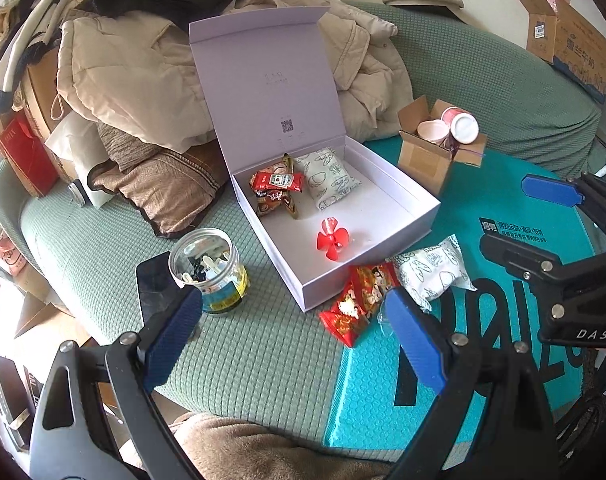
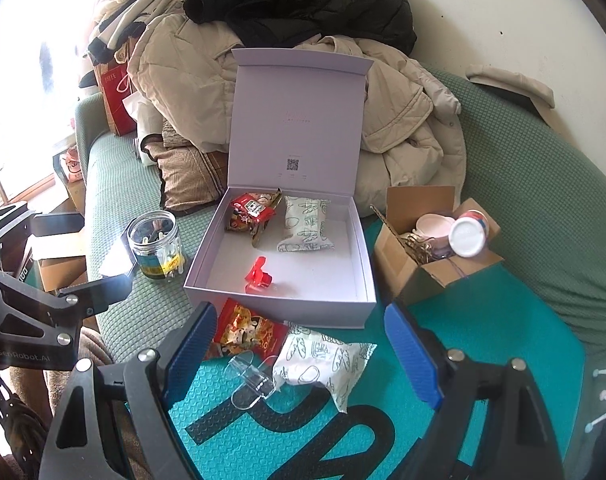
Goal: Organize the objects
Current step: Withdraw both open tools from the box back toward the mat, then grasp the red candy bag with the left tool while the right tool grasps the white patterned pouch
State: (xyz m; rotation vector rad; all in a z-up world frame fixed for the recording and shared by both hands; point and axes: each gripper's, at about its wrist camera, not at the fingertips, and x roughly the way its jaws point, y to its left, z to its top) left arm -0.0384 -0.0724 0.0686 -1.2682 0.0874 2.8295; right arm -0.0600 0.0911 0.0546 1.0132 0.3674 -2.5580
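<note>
Sofa (image 2: 135,320) with open lidded box (image 2: 363,276) at centre, already holding three snacks and a red propeller (image 2: 259,276). Just near of the box lie a red snack packet (image 2: 251,332), a white snack packet (image 2: 327,360) and a clear propeller (image 2: 251,380). Your left gripper (image 1: 295,336) and right gripper (image 2: 299,352) hover with jaws open, empty. Next, close on one loose packet.

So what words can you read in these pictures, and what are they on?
"DAS": right gripper body.
"GenRobot.AI": left gripper body.
White box lid: a QR code, print too small to read.
Teal mat: big black letters, cut off.
Snack packets, cardboard carton: Chinese print, too blurred.
</note>
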